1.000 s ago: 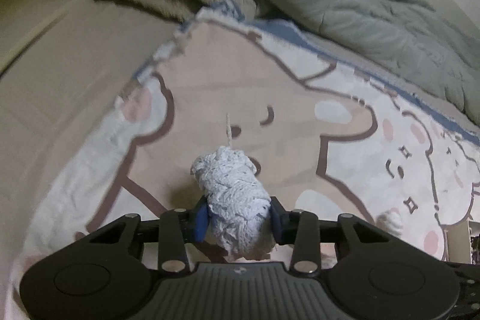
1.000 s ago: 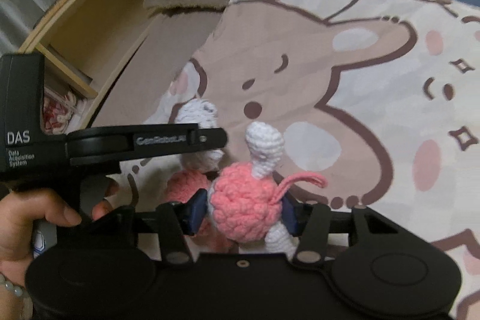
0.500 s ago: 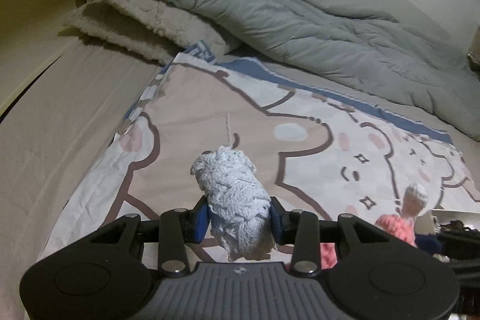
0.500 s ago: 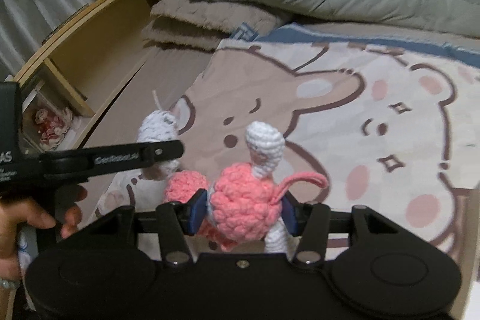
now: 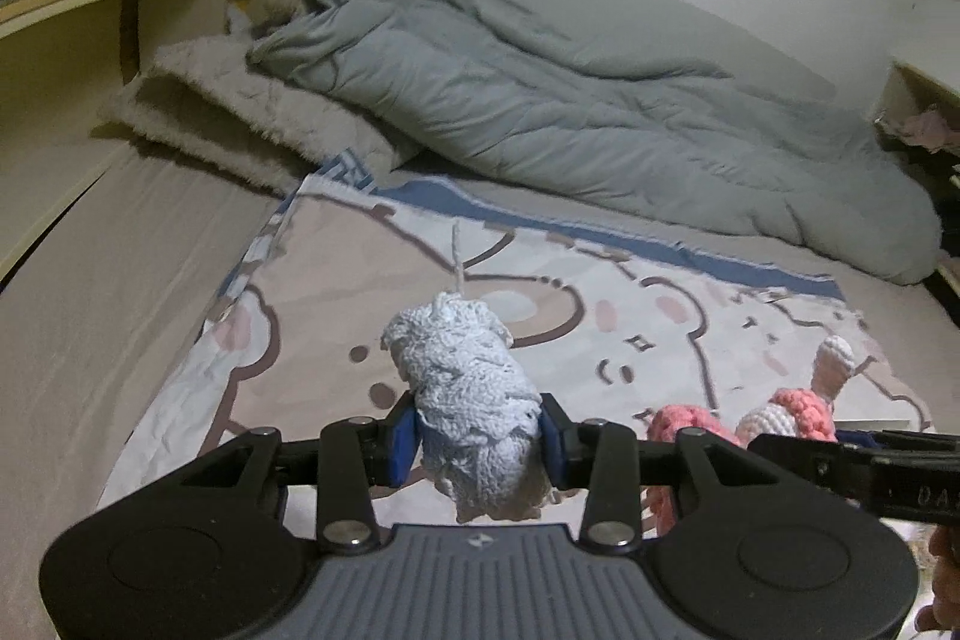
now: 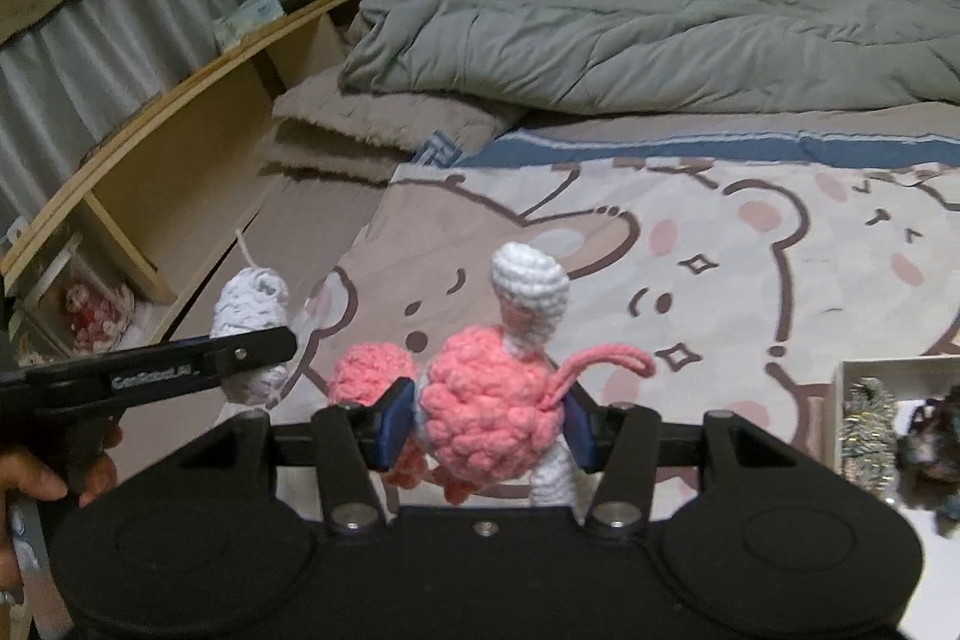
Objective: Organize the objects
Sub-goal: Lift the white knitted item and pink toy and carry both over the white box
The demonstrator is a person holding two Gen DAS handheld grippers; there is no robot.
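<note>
Two grabs going: both of my grippers are loaded, hovering over the cartoon bear blanket (image 5: 480, 280) on the bed.
Left gripper (image 5: 477, 439): clamped on the white crochet bundle (image 5: 468, 388), blue pads squeezing its lower half, a loose yarn tail poking up off the top.
Right gripper (image 6: 489, 421): closed around the pink crochet toy (image 6: 489, 412) at its fat round body, white knob sticking up, pink loop off to the side.
Handling guess: both look super light and squishy, nothing to break. I'd grip the thick middle, not the tail or loop, since those would just stretch or slip.
Drop-off: maybe the white box (image 6: 840, 400) at the right edge, already holding some dark and silvery stuff.
Hard to see: box is cut off by the frame, contents blurry. Toy's legs hide behind my gripper body.
</note>
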